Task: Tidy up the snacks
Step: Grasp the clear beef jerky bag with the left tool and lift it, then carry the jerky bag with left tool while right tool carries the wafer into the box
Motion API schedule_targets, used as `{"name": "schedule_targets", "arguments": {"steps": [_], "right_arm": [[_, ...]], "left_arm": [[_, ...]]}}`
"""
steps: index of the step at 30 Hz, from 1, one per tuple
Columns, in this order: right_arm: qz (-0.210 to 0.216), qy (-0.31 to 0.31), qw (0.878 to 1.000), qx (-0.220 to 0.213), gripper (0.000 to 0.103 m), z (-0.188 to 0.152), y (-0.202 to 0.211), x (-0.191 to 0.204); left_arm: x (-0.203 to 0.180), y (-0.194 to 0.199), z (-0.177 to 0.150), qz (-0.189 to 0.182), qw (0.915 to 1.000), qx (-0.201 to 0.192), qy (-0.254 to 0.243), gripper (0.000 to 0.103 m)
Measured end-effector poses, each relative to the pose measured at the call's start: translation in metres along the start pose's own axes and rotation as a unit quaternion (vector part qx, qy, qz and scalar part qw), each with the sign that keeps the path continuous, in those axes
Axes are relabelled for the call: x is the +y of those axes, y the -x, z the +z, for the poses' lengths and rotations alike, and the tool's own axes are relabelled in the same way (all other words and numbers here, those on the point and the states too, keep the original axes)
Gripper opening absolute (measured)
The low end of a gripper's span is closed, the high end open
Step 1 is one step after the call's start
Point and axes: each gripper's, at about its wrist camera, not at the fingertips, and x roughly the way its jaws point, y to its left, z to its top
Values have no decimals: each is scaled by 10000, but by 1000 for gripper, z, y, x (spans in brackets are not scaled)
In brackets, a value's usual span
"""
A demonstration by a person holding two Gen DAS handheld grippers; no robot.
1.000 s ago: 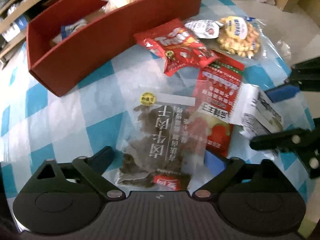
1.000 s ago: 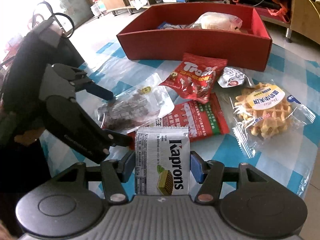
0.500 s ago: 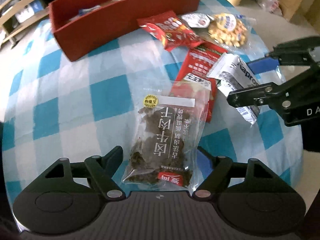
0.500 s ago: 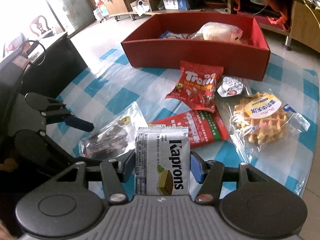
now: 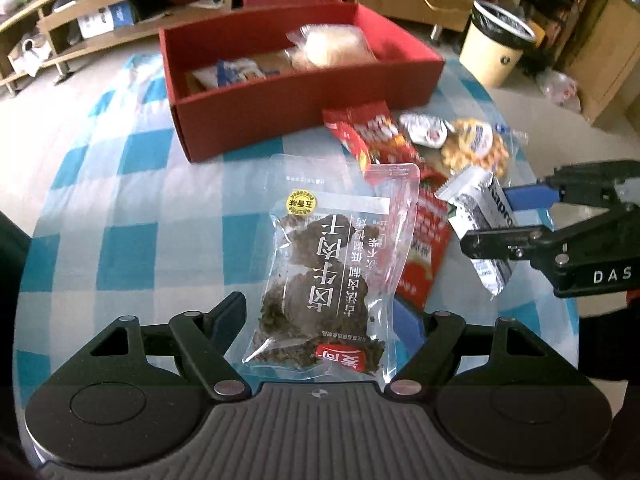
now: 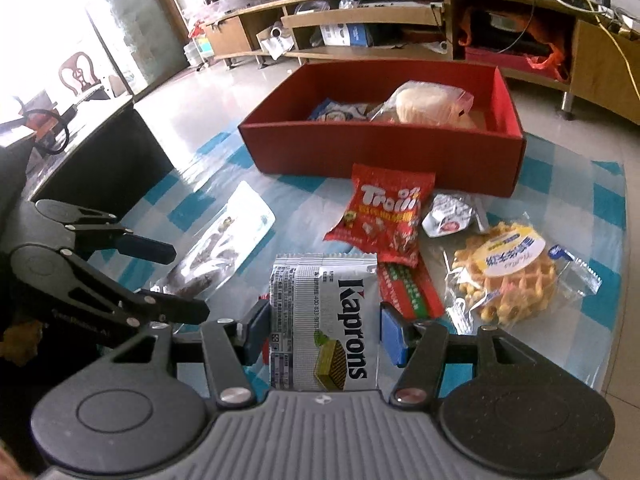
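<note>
Snacks are split between both grippers and the table: at the lower centre of the left wrist view, the left gripper (image 5: 320,320) has its jaws pinching a clear jerky packet (image 5: 332,276) held above the checked table (image 5: 132,200). To the right, the right gripper (image 6: 324,330) pinches a Kaprons wafer pack (image 6: 324,320). The red box (image 6: 384,148) stands in the upper centre, holding a bread bag (image 6: 428,106).

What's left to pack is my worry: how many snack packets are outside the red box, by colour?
Red: 2, red Trolli gummy bag, flat red foil packet
Clear: 2, clear dried-meat pouch, clear waffle pack
White or silver: 2, silver Kaprons wafer pack, small white crumpled sachet
Total: 6
</note>
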Motion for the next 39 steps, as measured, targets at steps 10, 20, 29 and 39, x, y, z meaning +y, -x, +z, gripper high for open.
{"name": "schedule_targets", "arguments": {"steps": [10,20,29,39], "right_arm": [[-52,-119,9998,-135,57,10,1,-5],[-102,-221,9993,-283,57,21,0,-10],[-202,-366,9979,-504,57,36,2,-19],[-294,-484,9965,-612,57,51,-2,-27]], "left_arm": [[0,2,10,124,9994,-310,59,82],[2,5,22,149,9979,-597,213,83],[-5,3,40,171,9961,-840,186,83],[-1,-1,57,48,9947,-974,335,83]]}}
